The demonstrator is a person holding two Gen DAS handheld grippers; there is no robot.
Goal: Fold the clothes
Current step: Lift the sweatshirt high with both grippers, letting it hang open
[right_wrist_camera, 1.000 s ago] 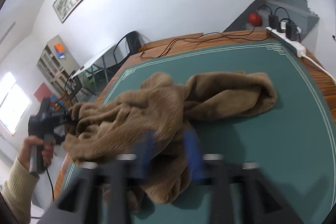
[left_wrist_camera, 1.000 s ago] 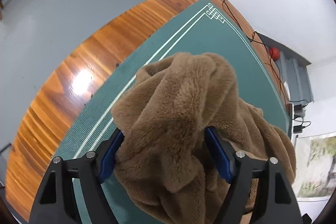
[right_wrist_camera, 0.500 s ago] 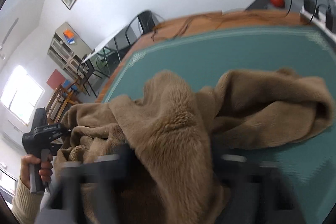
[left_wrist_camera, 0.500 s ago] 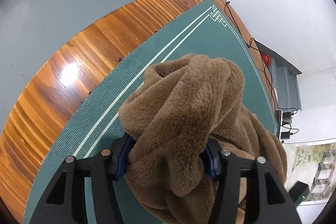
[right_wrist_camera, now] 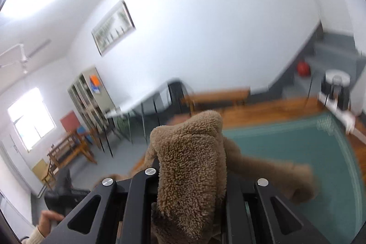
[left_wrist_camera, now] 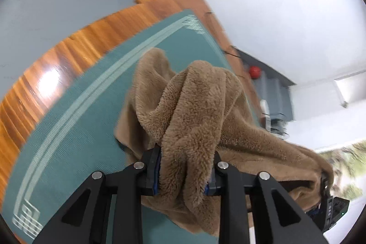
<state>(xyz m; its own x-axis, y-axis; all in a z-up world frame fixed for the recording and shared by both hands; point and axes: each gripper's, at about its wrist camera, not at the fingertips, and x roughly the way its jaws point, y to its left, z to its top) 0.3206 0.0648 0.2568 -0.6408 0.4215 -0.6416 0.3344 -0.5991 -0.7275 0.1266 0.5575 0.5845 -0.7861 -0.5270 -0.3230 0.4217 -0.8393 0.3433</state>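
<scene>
A brown fleece garment (left_wrist_camera: 194, 111) is held up over the green table mat (left_wrist_camera: 75, 129). My left gripper (left_wrist_camera: 184, 173) is shut on a thick bunch of it; the fleece spills over the jaws and hides the tips. My right gripper (right_wrist_camera: 191, 182) is shut on another bunch of the garment (right_wrist_camera: 192, 157), which drapes down to the right over the mat (right_wrist_camera: 297, 143). In the left wrist view the right gripper (left_wrist_camera: 329, 205) shows at the lower right, with fleece stretched between the two grippers.
The mat lies on a wooden table (left_wrist_camera: 45, 74). A power strip with plugs (right_wrist_camera: 336, 106) and cables sit at the far right edge. Chairs and another table (right_wrist_camera: 146, 106) stand beyond. A red ball (left_wrist_camera: 254, 71) lies by the wall.
Both grippers have closed on the fleece and lifted it. The right gripper has tilted upward, so its view now shows the wall. The garment hangs stretched between them instead of lying heaped.
</scene>
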